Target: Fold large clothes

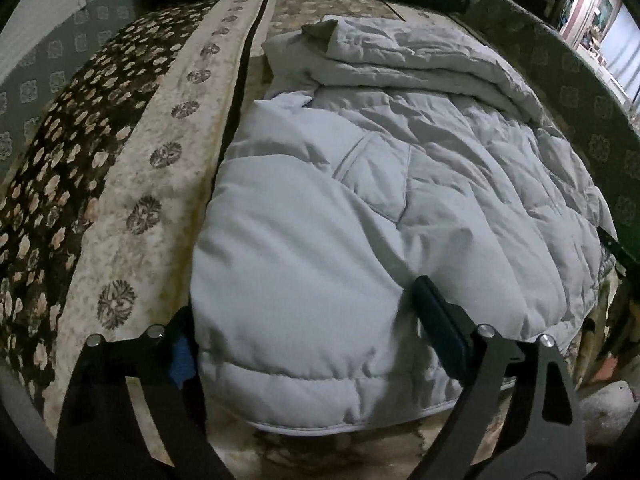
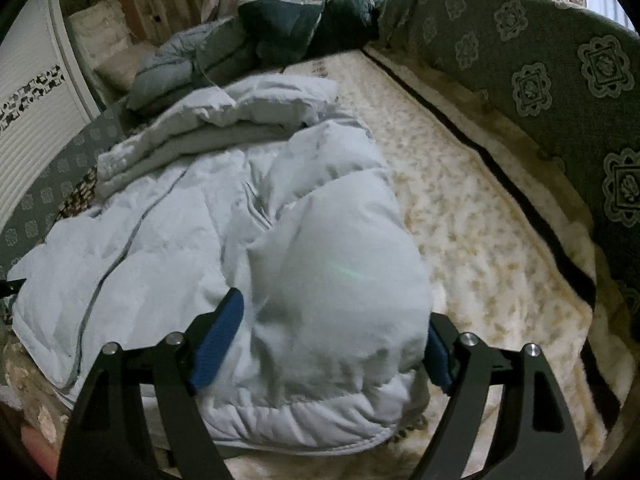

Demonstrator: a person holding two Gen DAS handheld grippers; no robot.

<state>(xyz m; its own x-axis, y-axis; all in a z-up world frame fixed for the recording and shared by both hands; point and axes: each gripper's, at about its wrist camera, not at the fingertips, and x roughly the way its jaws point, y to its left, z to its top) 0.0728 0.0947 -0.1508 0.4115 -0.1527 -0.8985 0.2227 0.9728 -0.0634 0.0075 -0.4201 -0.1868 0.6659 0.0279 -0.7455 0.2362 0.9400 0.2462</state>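
A pale grey-blue puffy jacket [image 1: 400,168] lies spread on a patterned bed cover [image 1: 132,184]. Its hem faces me and its far part is bunched in folds. My left gripper [image 1: 310,332] stands wide over the near left hem corner. One finger is at the jacket's side edge and the other dents the padding on top. In the right wrist view, the jacket [image 2: 160,240] has a folded-over bulge at its near right corner. My right gripper [image 2: 332,344] is open, straddling that bulge with a blue pad [image 2: 220,340] on each side.
A dark green patterned padded rim [image 2: 560,92] curves around the bed. Dark blue-green clothes [image 2: 288,24] are piled at the far end, with a white cabinet [image 2: 36,120] beyond. Cream cover [image 2: 480,208] lies bare to the right of the jacket. A pale fluffy item [image 1: 608,408] sits off the near edge.
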